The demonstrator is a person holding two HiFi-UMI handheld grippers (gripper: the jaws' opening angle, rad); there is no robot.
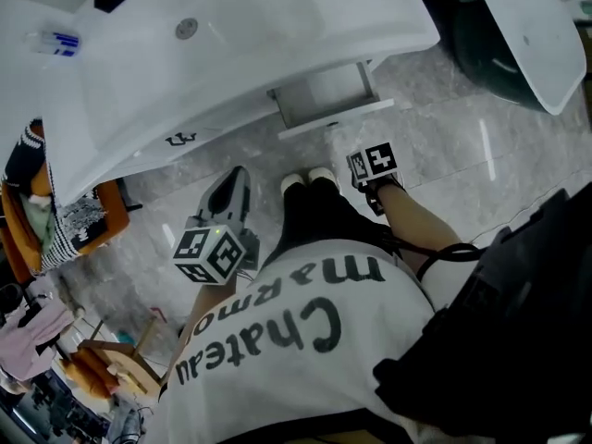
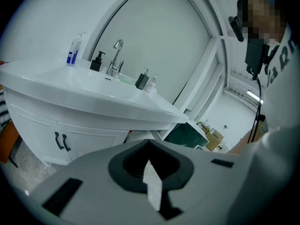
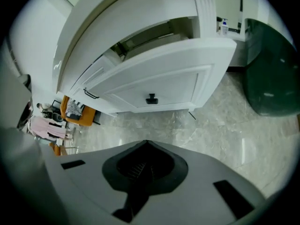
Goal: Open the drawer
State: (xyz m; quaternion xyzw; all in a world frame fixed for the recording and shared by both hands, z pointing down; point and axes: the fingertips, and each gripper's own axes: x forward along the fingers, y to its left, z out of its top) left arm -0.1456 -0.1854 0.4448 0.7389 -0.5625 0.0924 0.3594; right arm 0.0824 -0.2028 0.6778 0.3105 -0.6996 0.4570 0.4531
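The white vanity (image 1: 240, 54) has its drawer (image 1: 324, 95) pulled out below the counter. In the right gripper view the drawer front (image 3: 164, 76) juts forward with a small black knob (image 3: 151, 99) at its middle. My right gripper (image 3: 145, 143) is shut with nothing between its jaws, apart from the knob and aimed down at the floor in front of the drawer; it also shows in the head view (image 1: 344, 151). My left gripper (image 1: 236, 176) hangs lower left of the drawer. Its jaws (image 2: 149, 140) meet, with a thin white sliver in the hollow behind them.
A sink with a tap (image 2: 116, 55) and several bottles tops the vanity. Two black door handles (image 2: 61, 141) are on its left cabinet. A dark green tub (image 3: 272, 78) stands right of the drawer. An orange chair (image 1: 102, 225) with clothes is at the left. The floor is grey marble.
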